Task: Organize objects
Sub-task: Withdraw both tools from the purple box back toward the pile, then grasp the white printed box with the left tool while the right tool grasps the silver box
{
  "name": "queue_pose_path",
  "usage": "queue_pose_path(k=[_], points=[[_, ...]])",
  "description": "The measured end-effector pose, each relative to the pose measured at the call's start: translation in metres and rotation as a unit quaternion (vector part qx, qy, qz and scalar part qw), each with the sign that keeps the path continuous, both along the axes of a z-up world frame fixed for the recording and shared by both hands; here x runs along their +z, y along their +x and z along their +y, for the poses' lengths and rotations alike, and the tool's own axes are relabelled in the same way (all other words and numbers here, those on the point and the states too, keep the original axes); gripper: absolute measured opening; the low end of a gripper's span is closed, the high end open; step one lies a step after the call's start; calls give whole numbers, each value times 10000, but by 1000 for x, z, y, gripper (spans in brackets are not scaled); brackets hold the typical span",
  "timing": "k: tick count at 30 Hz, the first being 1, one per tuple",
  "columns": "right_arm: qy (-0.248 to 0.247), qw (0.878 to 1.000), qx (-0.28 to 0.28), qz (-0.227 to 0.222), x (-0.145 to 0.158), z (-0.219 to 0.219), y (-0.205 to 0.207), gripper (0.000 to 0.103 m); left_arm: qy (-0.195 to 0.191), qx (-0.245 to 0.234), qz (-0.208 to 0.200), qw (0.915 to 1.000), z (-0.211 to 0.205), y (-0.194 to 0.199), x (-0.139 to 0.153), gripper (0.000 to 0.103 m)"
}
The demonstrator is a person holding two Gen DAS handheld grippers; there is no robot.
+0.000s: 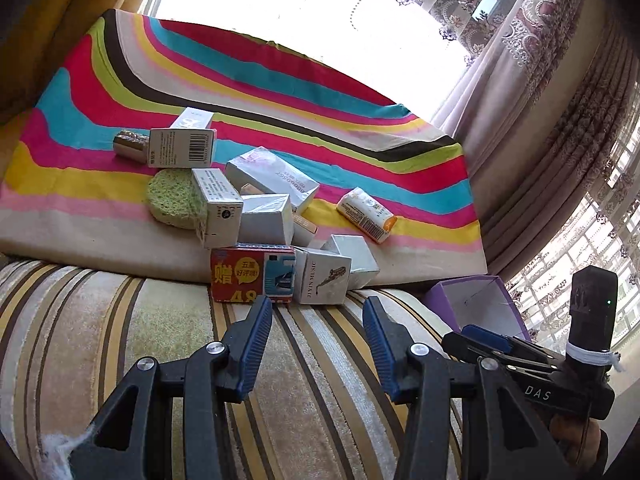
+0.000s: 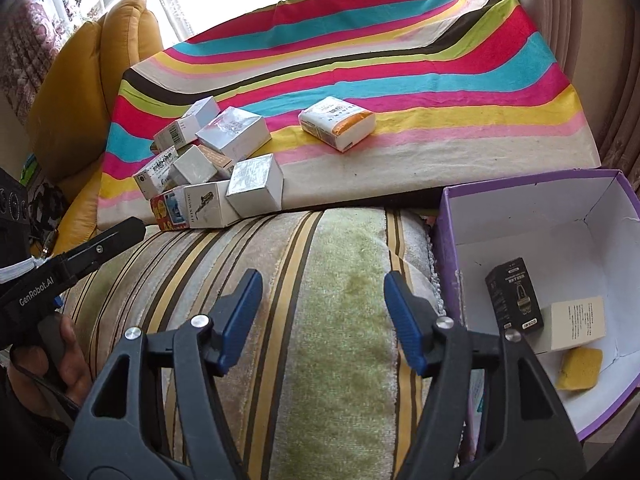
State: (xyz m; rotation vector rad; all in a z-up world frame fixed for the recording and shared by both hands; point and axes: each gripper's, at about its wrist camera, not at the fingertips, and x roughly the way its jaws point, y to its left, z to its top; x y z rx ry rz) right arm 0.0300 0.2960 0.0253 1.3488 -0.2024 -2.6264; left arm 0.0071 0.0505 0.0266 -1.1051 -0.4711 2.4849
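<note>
Both the left gripper and right gripper stand open and empty, the box pile lying well ahead of them.

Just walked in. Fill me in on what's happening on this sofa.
A person holds a tool in each hand, sorting small items into a purple box. Both tools, left and right, are open and empty over the striped cushion. The box already holds a black carton, a white carton and a yellow sponge. A pile of cartons and a tissue pack wait on the rainbow cloth.
</note>
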Motion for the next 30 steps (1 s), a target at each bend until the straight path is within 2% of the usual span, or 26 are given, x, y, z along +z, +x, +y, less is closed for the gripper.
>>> queue_pose_path(k=[4, 10, 24, 26, 30], points=[[29, 9999, 135, -24, -1, -13, -9, 67, 64, 403, -42, 9992, -19, -10, 1, 49], [99, 9995, 291, -68, -4, -28, -27, 67, -67, 811, -107, 9966, -32, -36, 2, 49], [331, 9979, 507, -215, -14, -53, -68, 67, -390, 1105, -611, 9912, -36, -84, -19, 49], [367, 9976, 541, -224, -15, -58, -73, 67, -379, 1107, -657, 9910, -37, -86, -21, 46], [441, 9969, 617, -228, -17, -67, -81, 67, -297, 1110, -712, 9908, -42, -87, -25, 34]])
